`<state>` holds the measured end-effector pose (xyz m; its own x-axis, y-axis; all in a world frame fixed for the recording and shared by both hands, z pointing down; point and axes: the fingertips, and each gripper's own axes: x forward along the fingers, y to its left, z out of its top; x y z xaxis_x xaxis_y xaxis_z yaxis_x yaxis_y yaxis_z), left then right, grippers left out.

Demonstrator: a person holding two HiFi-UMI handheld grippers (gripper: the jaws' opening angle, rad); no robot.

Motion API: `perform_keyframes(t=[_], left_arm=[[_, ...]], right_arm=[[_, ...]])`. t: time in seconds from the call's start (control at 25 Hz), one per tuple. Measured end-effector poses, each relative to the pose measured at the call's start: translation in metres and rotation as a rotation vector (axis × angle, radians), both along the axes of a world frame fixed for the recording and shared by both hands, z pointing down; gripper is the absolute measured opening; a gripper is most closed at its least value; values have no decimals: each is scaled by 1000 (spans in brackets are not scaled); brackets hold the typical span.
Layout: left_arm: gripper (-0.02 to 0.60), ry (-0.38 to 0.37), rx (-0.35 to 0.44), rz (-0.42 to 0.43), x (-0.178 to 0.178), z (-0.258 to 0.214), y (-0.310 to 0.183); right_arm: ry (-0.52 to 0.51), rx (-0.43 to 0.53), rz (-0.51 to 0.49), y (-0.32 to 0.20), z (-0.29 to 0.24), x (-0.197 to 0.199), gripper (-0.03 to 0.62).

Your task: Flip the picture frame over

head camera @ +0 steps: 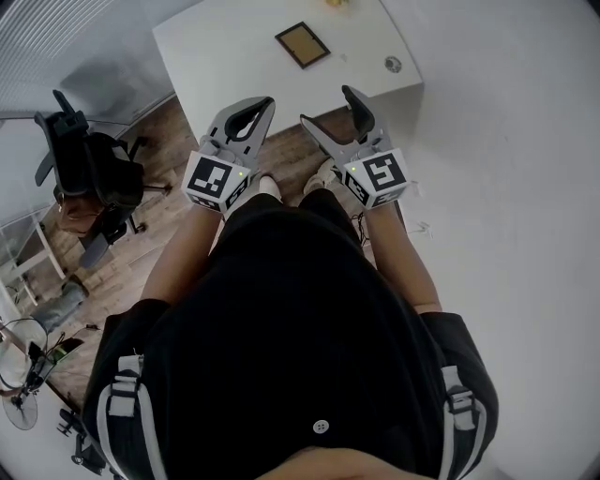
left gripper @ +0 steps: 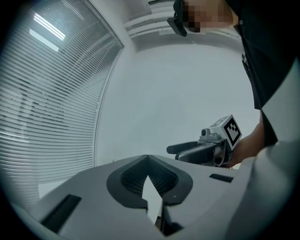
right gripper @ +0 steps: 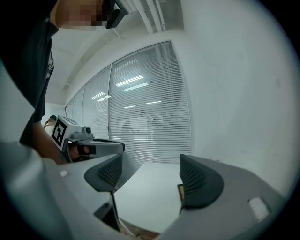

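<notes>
A small picture frame (head camera: pixel 302 44) with a dark rim and brown face lies flat on the white table (head camera: pixel 234 47), well ahead of both grippers. My left gripper (head camera: pixel 265 103) is held in the air over the wood floor short of the table, its jaws shut with nothing in them (left gripper: pixel 149 161). To its right, my right gripper (head camera: pixel 328 108) hangs at the same height, open and empty (right gripper: pixel 152 176). In the right gripper view only a sliver of the frame (right gripper: pixel 180 191) shows past the right finger. Each gripper view shows the other gripper (left gripper: pixel 206 147) (right gripper: pixel 89 145).
A small round silver object (head camera: pixel 393 64) sits near the table's right front corner, and something yellow (head camera: pixel 337 3) at its far edge. A black office chair (head camera: pixel 89 164) stands left on the wood floor. A fan (head camera: pixel 19 412) is at lower left. Window blinds (right gripper: pixel 150 108) stand behind the table.
</notes>
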<state>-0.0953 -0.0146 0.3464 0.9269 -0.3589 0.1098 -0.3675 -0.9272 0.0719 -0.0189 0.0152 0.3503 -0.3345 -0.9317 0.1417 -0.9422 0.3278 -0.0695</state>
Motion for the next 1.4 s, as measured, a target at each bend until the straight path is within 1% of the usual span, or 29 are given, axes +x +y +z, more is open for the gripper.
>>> perform_keyframes(t=[0.28, 0.4, 0.6, 0.92, 1.16, 1.4], left_arm=[[8, 8, 11, -60, 28, -8, -29], [8, 4, 16, -97, 45, -10, -44], [8, -7, 6, -168, 73, -10, -78], [8, -38, -1, -275, 112, -4, -98], [8, -48, -14, -363, 126, 8, -109], [8, -44, -37, -401, 124, 17, -124]], right_arm=[[-22, 14, -66, -36, -3, 29, 391], [-13, 11, -97, -51, -5, 50, 391], [-13, -12, -151, -86, 2, 85, 391], [-37, -39, -259, -122, 15, 125, 391], [-39, -68, -334, -142, 38, 140, 391], [-26, -120, -354, -167, 64, 133, 390]])
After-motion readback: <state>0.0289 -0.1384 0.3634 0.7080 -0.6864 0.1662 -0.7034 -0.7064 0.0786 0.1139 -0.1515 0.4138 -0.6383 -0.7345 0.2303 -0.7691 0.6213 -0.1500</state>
